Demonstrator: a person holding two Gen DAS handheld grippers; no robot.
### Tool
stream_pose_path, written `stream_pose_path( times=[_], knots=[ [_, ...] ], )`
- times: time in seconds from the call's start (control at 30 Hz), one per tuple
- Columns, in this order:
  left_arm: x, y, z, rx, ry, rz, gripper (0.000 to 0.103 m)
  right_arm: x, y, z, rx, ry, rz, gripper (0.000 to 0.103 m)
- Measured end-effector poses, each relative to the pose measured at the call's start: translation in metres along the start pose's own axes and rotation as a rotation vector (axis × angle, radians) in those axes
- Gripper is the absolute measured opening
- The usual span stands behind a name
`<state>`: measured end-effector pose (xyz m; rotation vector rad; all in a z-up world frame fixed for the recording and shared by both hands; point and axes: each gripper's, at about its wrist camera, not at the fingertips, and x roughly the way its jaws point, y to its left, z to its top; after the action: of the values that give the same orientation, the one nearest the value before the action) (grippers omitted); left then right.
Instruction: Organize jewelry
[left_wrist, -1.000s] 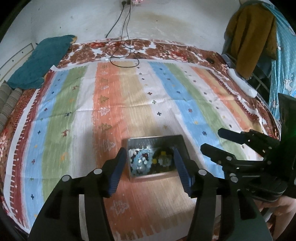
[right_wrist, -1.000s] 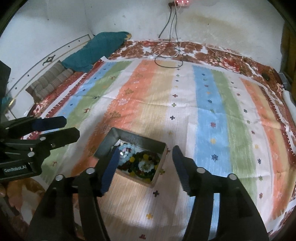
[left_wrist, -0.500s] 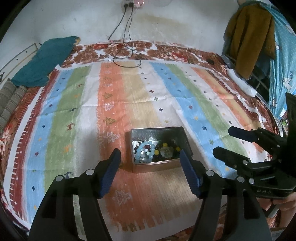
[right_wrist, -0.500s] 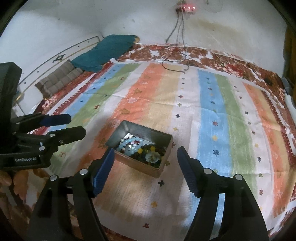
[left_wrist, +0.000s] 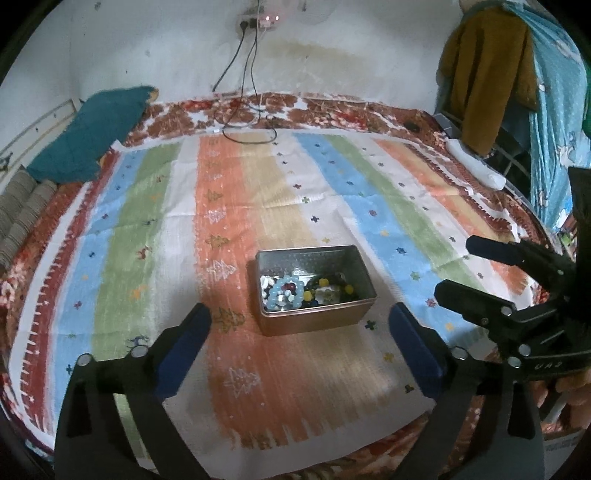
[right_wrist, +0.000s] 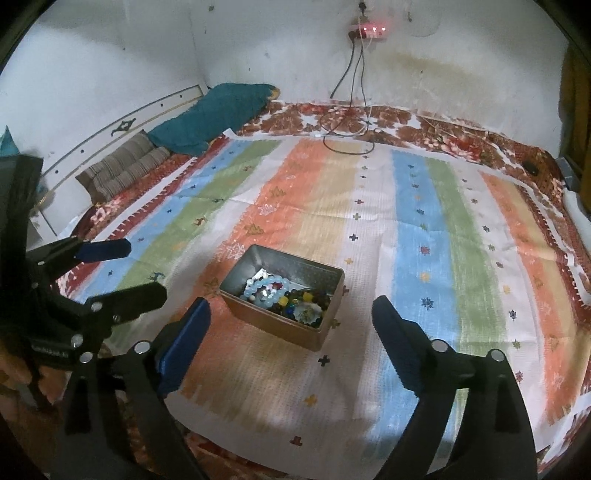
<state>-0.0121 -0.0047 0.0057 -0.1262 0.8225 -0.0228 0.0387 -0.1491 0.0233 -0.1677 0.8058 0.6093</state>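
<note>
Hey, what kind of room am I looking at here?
Probably a bedroom in a home: a bed under a striped cloth, a teal pillow against the wall, and clothes hanging beside it. A tin of jewelry sits on the cloth.

Both wrist views look down from above the bed's near edge, sharing the metal tin (left_wrist: 314, 284) (right_wrist: 284, 295).

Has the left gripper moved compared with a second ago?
Yes. The left gripper has pulled back from the metal box; its fingers flanked the box before, now they sit short of it.
</note>
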Motion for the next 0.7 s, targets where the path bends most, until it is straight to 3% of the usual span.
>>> stream_pose_path(
  times=[0.2, 0.7],
  knots=[
    [-0.0062, -0.0036, -0.0027, 0.019, -0.025, 0.027, 0.097, -0.0061, 0.0016, -0.0034, -0.006, -0.012, -0.001, 0.096],
    [-0.011, -0.0021, -0.0028, 0.024, -0.044, 0.059, 0.097, -0.0102, 0.0011, -0.006, 0.002, -0.017, 0.006, 0.097]
  ],
)
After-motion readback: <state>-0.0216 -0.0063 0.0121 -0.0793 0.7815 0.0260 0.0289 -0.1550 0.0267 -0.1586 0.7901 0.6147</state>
